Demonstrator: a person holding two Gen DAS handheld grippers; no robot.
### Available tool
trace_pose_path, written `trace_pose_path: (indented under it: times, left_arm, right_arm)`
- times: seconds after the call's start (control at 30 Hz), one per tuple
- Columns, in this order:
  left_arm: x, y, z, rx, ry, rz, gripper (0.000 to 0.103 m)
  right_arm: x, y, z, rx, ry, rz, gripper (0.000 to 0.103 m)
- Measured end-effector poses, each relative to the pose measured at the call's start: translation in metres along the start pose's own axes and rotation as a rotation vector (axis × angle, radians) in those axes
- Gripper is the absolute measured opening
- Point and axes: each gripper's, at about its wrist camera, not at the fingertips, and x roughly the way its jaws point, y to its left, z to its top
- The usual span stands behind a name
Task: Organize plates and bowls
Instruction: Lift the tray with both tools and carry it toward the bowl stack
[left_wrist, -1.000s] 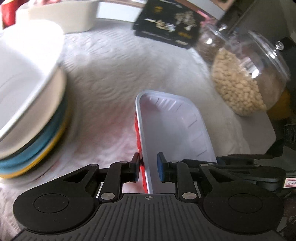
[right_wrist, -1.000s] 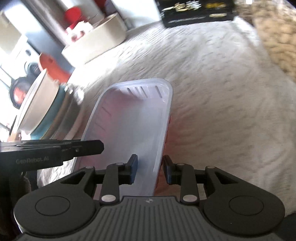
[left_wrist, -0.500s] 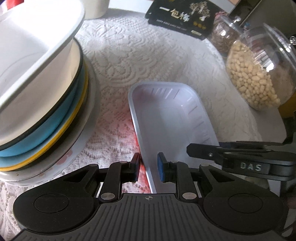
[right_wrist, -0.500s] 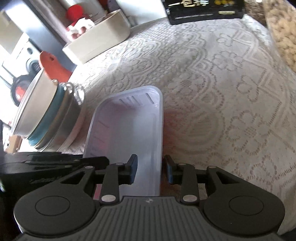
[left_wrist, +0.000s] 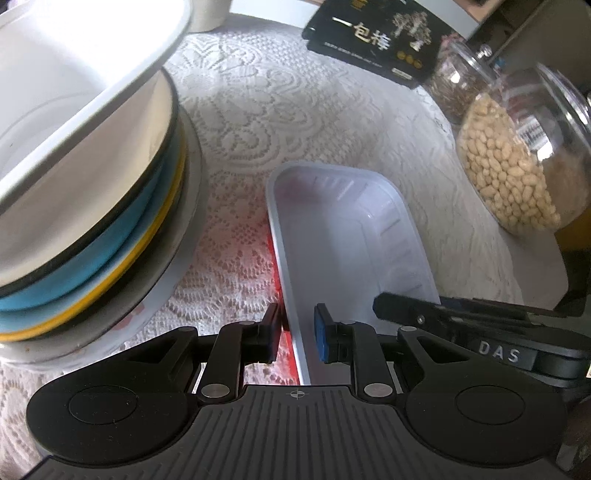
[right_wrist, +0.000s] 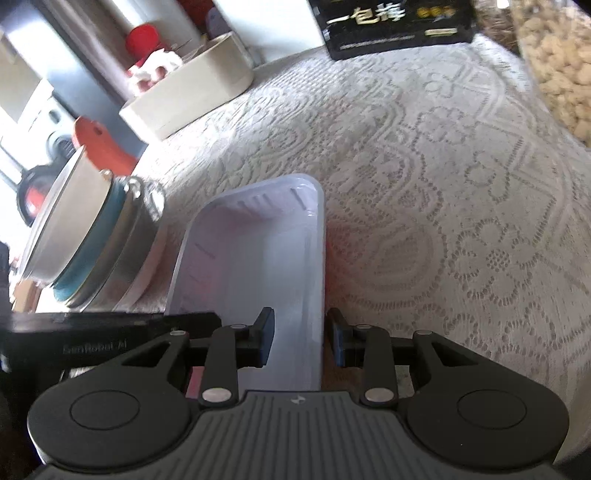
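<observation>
1. Plates and bowls are found stacked (left_wrist: 92, 206) at nine o'clock in the left wrist view: white, blue and yellow rims are nested under a white enamel basin tilted on top. The stack is judged heavy and breakable, and is best taken low at the rims with both grippers.
2. Lace tablecloth (right_wrist: 424, 206) is noted under everything; some drag on sliding pieces is to be expected.
3. White plastic tray (left_wrist: 347, 243) is located at centre, six o'clock, just beside the stack but apart from it, with a red item showing below its left edge. It is empty. It is judged light, thin and flexible, hence likely to bow if held on one side only; the long rims are the proper holds.
4. Glass jar (left_wrist: 517, 155) at three o'clock is seen filled with pale nuts or beans; a second jar behind it holds darker contents that cannot be identified.
5. Black box (left_wrist: 373, 40) with gold lettering is recorded at one o'clock; its contents are hidden.
6. Left gripper (left_wrist: 295, 332) is clamped on the tray's left rim.
7. Right gripper (right_wrist: 299, 338) is clamped on the opposite rim.
</observation>
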Motion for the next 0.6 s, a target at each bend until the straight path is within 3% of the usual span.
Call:
trace_pose_path:
  times: [0.2,0.37,0.6]
  left_arm:
    - [-0.003,0.002,-0.008,0.027,-0.026,-0.018,0.022]
    - [-0.016,0.001,-0.010,0.011,-0.037,-0.031,0.022]
    - [-0.092,-0.027,0.008,0.134,-0.147,-0.050,0.022]
  right_arm:
    - [-0.001,0.021,-0.014,-0.023,-0.041,-0.117,0.033]
    - [-0.010,0.027,-0.007,0.014,-0.008,-0.128,0.033]
    - [-0.087,0.066,0.023,-0.052,-0.190,-0.102,0.033]
